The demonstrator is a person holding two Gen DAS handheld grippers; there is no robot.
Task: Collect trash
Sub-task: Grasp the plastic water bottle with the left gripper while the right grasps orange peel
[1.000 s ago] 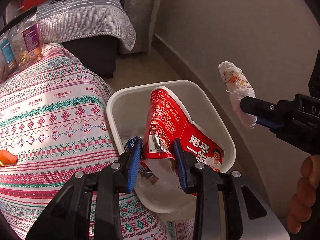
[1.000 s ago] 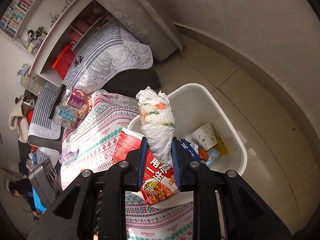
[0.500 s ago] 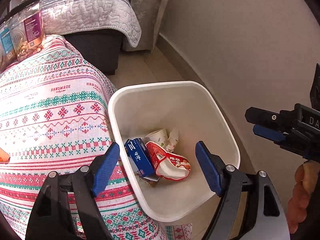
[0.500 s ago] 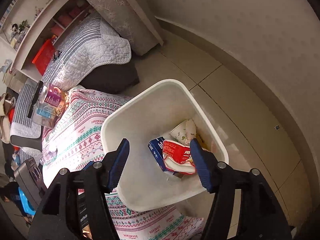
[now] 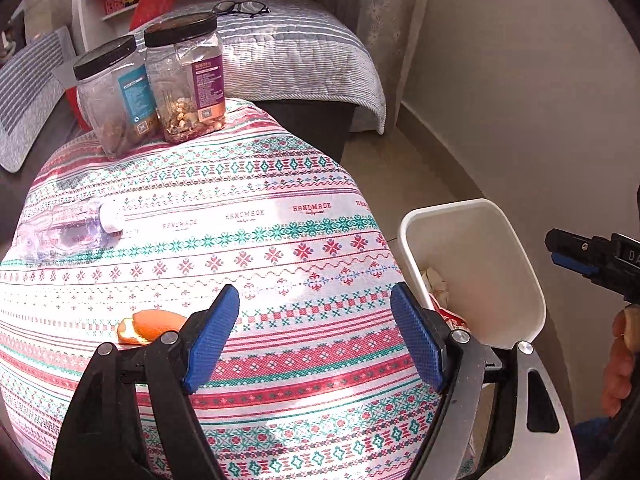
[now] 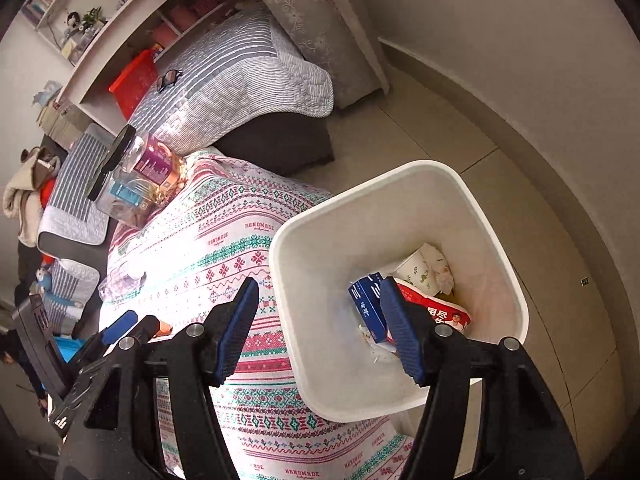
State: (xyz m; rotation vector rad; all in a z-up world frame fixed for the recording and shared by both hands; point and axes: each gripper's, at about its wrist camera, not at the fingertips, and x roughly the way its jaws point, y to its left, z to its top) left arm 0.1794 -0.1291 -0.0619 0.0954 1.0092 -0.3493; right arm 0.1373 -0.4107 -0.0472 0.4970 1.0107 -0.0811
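The white trash bin (image 6: 472, 208) stands on the floor beside the table; it also shows in the left wrist view (image 5: 516, 280). Inside lie a red wrapper (image 6: 444, 312), a blue box (image 6: 366, 306), a paper cup (image 6: 416, 270) and a crumpled tissue (image 6: 440, 264). My left gripper (image 5: 316, 340) is open and empty over the patterned tablecloth (image 5: 240, 216). An orange peel (image 5: 150, 326) lies just left of it. An empty plastic bottle (image 5: 68, 232) lies at the table's left. My right gripper (image 6: 320, 328) is open and empty above the bin's near rim.
Two black-lidded jars (image 5: 184, 76) stand at the table's far edge. A grey quilted sofa (image 5: 288, 52) with glasses (image 5: 240, 7) on it is behind. A wall (image 5: 520, 80) runs on the right, with tiled floor (image 6: 420, 128) around the bin.
Both grippers let go of their trash, which now lies in the bin, and opened. The left gripper has swung left from the bin to over the table. The right gripper stays above the bin.
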